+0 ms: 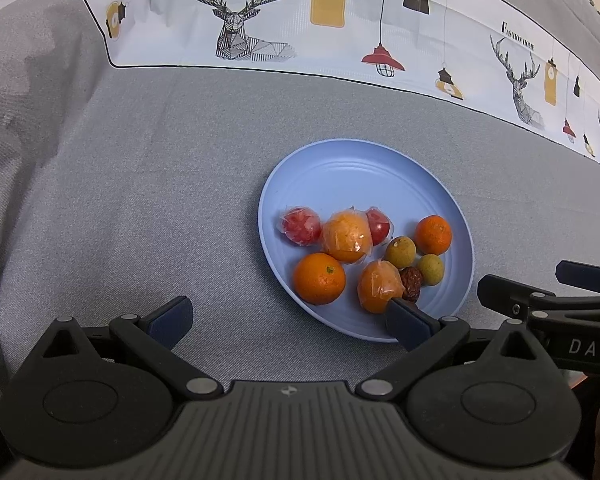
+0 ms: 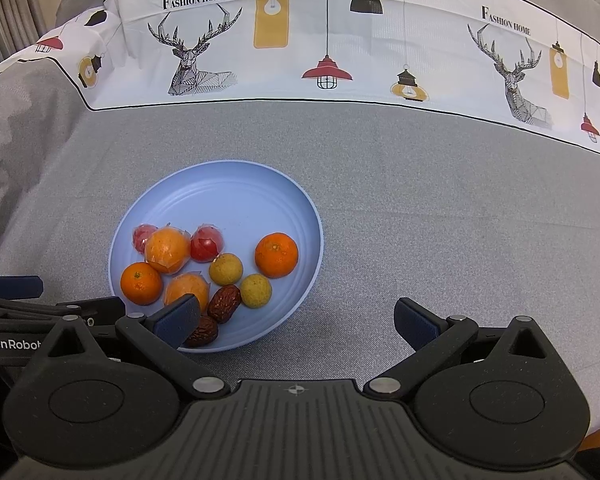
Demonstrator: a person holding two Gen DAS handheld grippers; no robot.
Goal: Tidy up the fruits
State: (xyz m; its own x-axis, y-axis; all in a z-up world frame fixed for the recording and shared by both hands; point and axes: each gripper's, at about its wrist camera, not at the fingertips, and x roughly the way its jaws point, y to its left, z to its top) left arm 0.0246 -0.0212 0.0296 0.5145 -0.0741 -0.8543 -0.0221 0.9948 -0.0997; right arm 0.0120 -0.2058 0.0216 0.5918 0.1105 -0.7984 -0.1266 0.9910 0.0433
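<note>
A light blue plate [image 1: 352,168] [image 2: 228,184] sits on the grey tablecloth and holds all the fruit in its near half: bare oranges [image 1: 319,278] [image 2: 276,255], wrapped oranges [image 1: 346,235] [image 2: 167,251], wrapped red fruits [image 1: 301,226] [image 2: 206,243], two yellow-green fruits [image 1: 400,251] [image 2: 225,268] and dark red dates [image 1: 412,283] [image 2: 224,303]. My left gripper [image 1: 288,318] is open and empty, its right finger over the plate's near rim. My right gripper [image 2: 296,320] is open and empty, its left finger over the plate's near edge by a date [image 2: 202,332].
A white cloth band [image 1: 340,40] [image 2: 340,60] printed with deer and lamps runs along the far side of the table. Grey cloth lies to the left of the plate [image 1: 120,200] and to its right [image 2: 460,220]. Each gripper shows at the other view's edge.
</note>
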